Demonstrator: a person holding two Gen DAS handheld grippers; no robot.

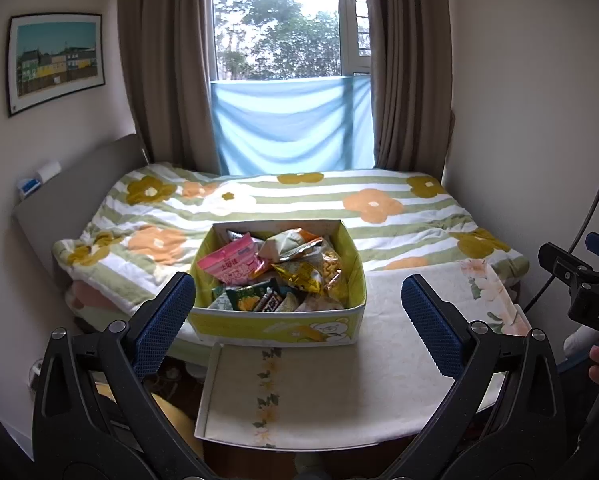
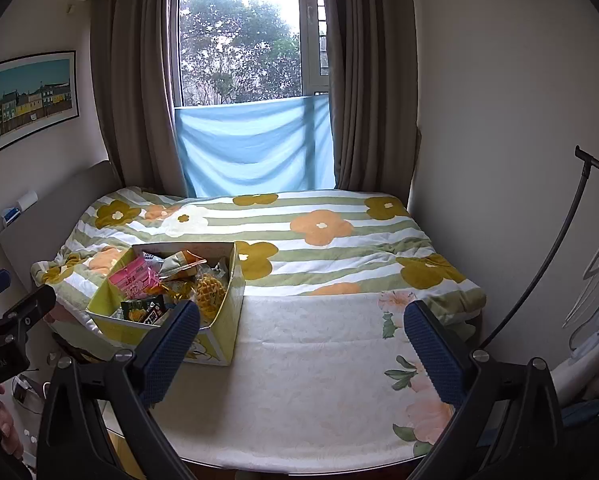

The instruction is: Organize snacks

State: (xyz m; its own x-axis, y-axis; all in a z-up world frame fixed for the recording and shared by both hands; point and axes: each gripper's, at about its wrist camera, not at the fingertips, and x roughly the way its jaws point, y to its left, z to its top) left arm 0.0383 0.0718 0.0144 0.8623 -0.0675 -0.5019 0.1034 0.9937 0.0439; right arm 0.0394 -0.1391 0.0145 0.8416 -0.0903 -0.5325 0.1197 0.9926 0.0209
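Observation:
A yellow-green cardboard box stands on the table, filled with several snack packets: a pink packet, a yellow packet and a green one. The box also shows in the right wrist view at the left. My left gripper is open and empty, held back from the box, which sits between its blue fingers. My right gripper is open and empty over the tablecloth, to the right of the box. Its side shows in the left wrist view.
The table has a cream floral cloth. A shallow box lid lies in front of the box. Behind is a bed with a flowered quilt, a window with curtains, and a stand with a cable at right.

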